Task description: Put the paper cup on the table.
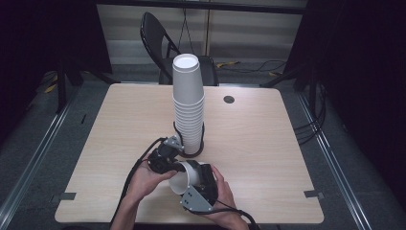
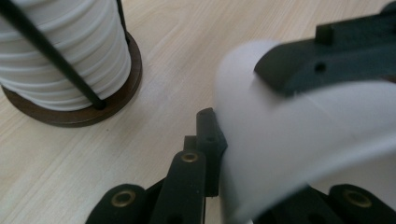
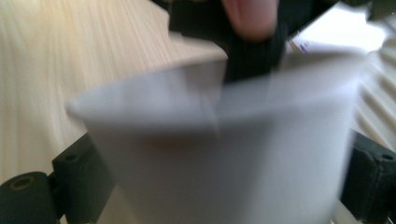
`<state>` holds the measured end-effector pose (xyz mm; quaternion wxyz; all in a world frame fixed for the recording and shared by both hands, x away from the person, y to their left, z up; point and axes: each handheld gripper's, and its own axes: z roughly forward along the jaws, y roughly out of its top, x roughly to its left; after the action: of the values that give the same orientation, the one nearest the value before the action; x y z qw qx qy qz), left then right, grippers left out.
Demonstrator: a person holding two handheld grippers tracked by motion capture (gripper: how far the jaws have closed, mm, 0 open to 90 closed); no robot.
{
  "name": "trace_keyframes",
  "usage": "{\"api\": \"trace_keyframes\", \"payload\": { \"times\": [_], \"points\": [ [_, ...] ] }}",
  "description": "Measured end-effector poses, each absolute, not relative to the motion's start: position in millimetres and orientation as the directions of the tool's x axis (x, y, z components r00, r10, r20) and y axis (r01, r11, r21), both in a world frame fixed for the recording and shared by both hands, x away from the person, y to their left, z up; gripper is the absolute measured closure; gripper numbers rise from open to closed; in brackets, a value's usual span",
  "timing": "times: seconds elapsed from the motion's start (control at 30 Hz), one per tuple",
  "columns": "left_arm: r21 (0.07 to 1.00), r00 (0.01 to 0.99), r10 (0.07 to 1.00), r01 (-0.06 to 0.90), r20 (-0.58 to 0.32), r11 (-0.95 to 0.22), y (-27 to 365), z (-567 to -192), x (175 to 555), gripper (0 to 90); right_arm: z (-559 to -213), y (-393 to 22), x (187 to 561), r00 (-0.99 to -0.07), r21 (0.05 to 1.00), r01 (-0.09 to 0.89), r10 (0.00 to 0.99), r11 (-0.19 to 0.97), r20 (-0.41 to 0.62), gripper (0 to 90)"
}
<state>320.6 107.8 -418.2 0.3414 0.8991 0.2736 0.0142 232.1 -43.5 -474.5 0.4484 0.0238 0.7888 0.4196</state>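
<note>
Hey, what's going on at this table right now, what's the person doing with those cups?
A person at a wooden table works with a hand-held gripper in each hand. The right gripper has a single white paper cup lying on its side between its jaws, gripped across the body. The left gripper, jaws shut, has its tips at the cup's rim. Just behind them stands a tall stack of white cups on a round dark base with thin black guide rods.

left gripper [image 1: 178, 165] jaws closed, right gripper [image 1: 203, 179] clamped, hands close together
</note>
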Motion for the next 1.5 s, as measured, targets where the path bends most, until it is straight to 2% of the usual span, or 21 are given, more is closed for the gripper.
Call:
{"api": "trace_keyframes", "payload": {
  "times": [0.6, 0.83, 1.03, 1.1, 1.4, 1.5],
  "points": [
    [0.658, 0.837, 0.515, 0.494, -0.184, -0.568, 110, -421, 318, 84.5, -467, -39, 235, -0.629, 0.708, -0.335, 0.412, 0.622, -0.659, 9.0],
    [0.699, 0.815, 0.547, 0.504, -0.191, -0.506, 115, -425, 317, 83.0, -463, -46, 239, -0.667, 0.756, -0.282, 0.446, 0.59, -0.597, 10.2],
    [0.74, 0.798, 0.576, 0.493, -0.175, -0.457, 119, -428, 313, 74.2, -463, -49, 239, -0.669, 0.766, -0.264, 0.461, 0.586, -0.584, 10.5],
    [0.762, 0.781, 0.606, 0.481, -0.148, -0.434, 121, -429, 310, 66.4, -463, -50, 240, -0.672, 0.775, -0.258, 0.469, 0.577, -0.573, 10.7],
    [0.821, 0.766, 0.629, 0.441, -0.135, -0.361, 128, -434, 305, 50.8, -463, -57, 244, -0.683, 0.807, -0.216, 0.506, 0.549, -0.527, 10.9],
    [0.834, 0.75, 0.649, 0.437, -0.13, -0.338, 131, -436, 304, 41.9, -463, -59, 245, -0.688, 0.823, -0.202, 0.521, 0.531, -0.505, 10.9]
  ]
}}
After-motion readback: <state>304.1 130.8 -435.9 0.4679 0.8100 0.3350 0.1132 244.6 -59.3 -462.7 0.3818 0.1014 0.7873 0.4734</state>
